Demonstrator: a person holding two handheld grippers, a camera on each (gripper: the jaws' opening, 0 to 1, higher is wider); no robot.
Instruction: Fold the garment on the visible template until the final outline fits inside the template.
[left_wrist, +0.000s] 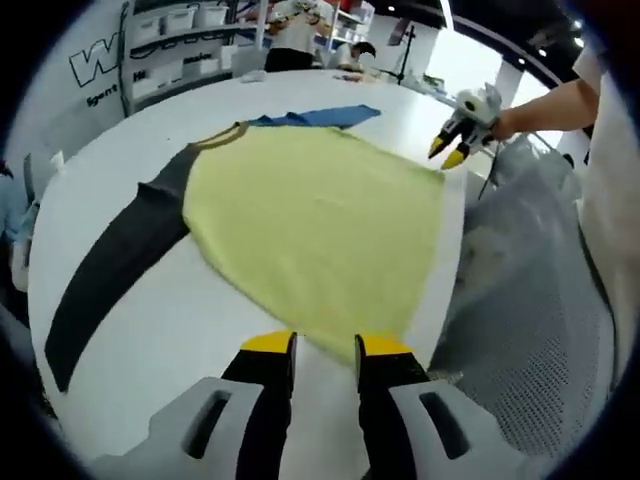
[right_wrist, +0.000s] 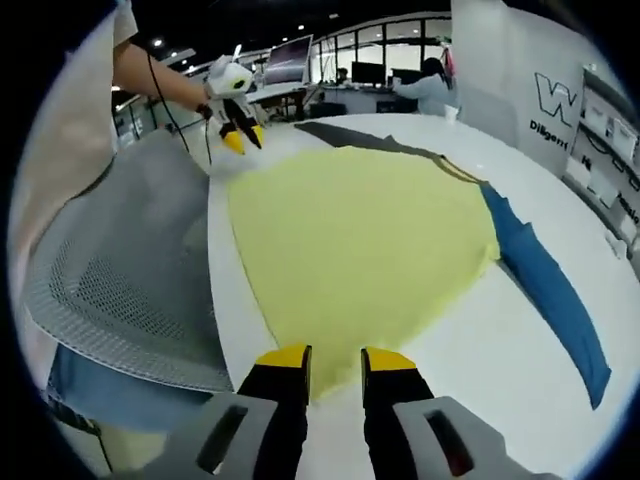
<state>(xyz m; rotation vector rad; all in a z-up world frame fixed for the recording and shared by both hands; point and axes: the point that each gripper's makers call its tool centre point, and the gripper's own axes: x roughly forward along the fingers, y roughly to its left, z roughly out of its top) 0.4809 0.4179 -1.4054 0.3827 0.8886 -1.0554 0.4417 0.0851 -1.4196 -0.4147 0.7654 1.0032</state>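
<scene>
Left gripper view, jaws: the left gripper (left_wrist: 325, 350) has its yellow-tipped jaws apart with nothing between them, poised at the near hem of the garment (left_wrist: 315, 225).
Left gripper view, garment: a pale yellow body lies spread flat on the white table (left_wrist: 150, 330); a black sleeve (left_wrist: 115, 260) runs out to one side, a blue sleeve (left_wrist: 320, 117) to the far side.
Left gripper view, beyond: the right gripper (left_wrist: 455, 150) hovers at the garment's far corner, by a grey mesh chair back (left_wrist: 530, 290).
Right gripper view, jaws: the right gripper (right_wrist: 335, 362) also has its jaws parted and empty, at the yellow hem (right_wrist: 330, 375).
Right gripper view, beyond: the left gripper (right_wrist: 240, 135) hangs over the far corner; whether its jaws are apart cannot be told here.
</scene>
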